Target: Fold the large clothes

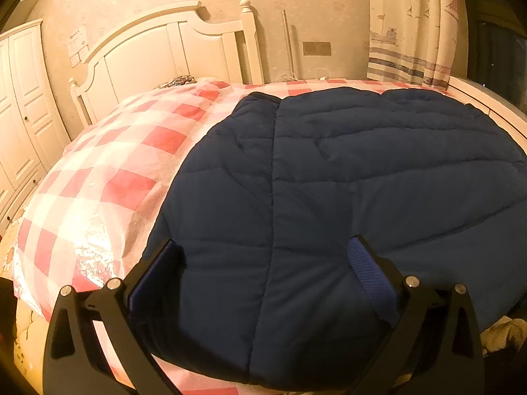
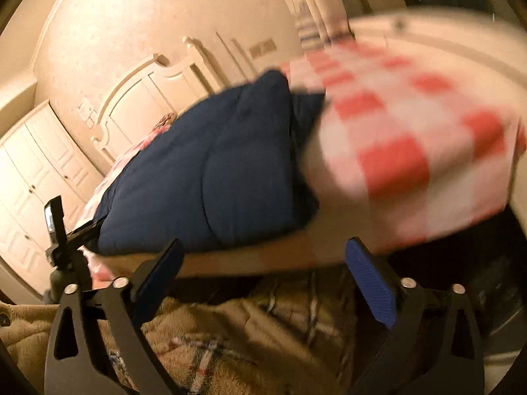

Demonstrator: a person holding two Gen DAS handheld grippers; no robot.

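Observation:
A dark blue quilted jacket (image 1: 346, 177) lies folded on the red-and-white checked cover (image 1: 108, 171) of the bed. My left gripper (image 1: 263, 256) is open, its fingers spread wide just over the jacket's near edge, holding nothing. In the blurred right wrist view the jacket (image 2: 210, 177) lies on the checked cover (image 2: 411, 144). My right gripper (image 2: 263, 256) is open and empty, below the bed's edge, over a tan plaid fleece garment (image 2: 230, 339). The left gripper's body (image 2: 59, 230) shows at the jacket's left end.
A white headboard (image 1: 171, 46) stands at the bed's far end, white wardrobes (image 1: 19, 105) to the left, a curtain (image 1: 411, 26) at the right. A white bed frame rail (image 1: 494, 108) runs along the right side. A tan garment (image 1: 504, 329) lies low at right.

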